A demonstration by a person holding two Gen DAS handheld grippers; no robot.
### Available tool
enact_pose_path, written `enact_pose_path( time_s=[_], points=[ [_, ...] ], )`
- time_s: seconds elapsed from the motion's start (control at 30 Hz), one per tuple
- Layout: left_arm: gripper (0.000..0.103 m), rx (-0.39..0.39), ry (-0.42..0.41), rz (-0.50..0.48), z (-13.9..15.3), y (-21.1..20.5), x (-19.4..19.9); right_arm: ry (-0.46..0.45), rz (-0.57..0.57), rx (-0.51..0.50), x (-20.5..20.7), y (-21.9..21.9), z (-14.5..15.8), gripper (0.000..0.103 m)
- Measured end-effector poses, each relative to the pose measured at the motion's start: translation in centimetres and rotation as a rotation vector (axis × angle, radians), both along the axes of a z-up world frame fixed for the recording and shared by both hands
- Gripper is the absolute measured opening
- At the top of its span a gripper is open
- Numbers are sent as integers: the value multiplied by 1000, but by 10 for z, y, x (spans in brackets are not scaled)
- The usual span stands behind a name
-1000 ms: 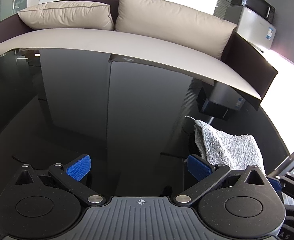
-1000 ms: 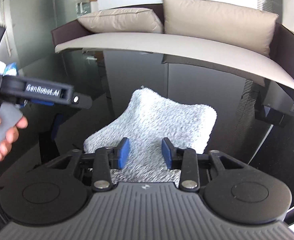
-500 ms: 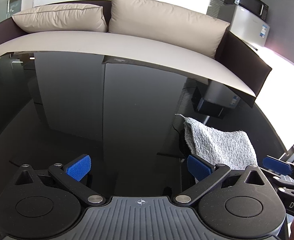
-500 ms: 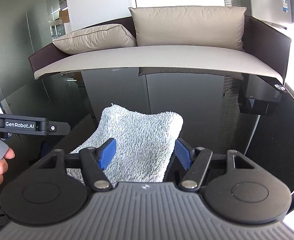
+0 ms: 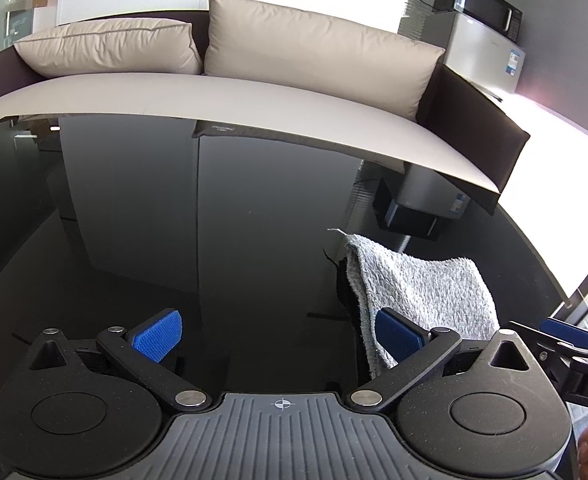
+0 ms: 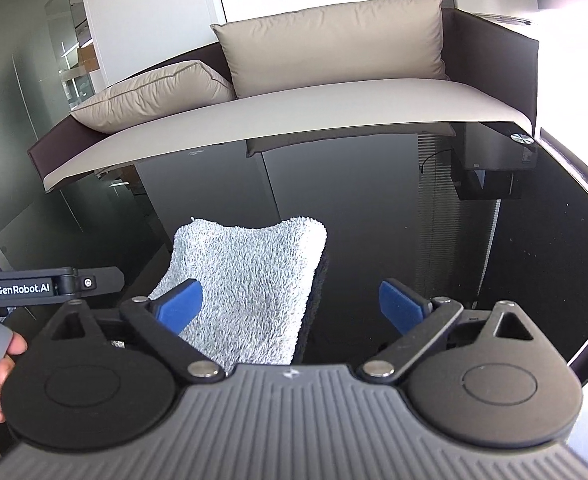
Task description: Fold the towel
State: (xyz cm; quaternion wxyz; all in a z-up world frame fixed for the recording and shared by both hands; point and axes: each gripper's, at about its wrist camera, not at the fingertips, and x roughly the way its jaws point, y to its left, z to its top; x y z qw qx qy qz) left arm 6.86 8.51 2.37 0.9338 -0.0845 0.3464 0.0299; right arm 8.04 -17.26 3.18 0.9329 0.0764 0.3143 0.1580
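The gray towel (image 6: 250, 284) lies folded on the black glass table (image 5: 214, 220) near its right edge, so the fold appears complete and the step in hand is release; the next move calls for drawing both grippers clear without dragging the cloth. The right gripper (image 6: 290, 304) has just been opening and stands wide, gripping nothing, while the left gripper (image 5: 278, 334) is also spread and empty. Only the right wrist view shows the towel's full top face and a hand (image 6: 2, 364) on the left grip; only the left wrist view shows the raised corner.

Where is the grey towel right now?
The towel lies folded on the black glass table, nearer its right edge, in front of the beige sofa; neither gripper holds it.
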Motion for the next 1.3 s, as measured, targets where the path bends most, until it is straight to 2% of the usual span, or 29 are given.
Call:
enact_pose_path(
  time_s=[0.47, 1.0, 1.3],
  points=[
    [102, 54, -39, -16, 6, -14, -16, -26, -61, -24, -21, -8, 4, 100],
    [102, 115, -79, -43, 8, -31, -50, -33, -81, -29, -51, -17, 7, 100],
    [102, 102, -93, -63, 10, -37, -67, -38, -72, -38, -71, -18, 7, 100]
  ],
)
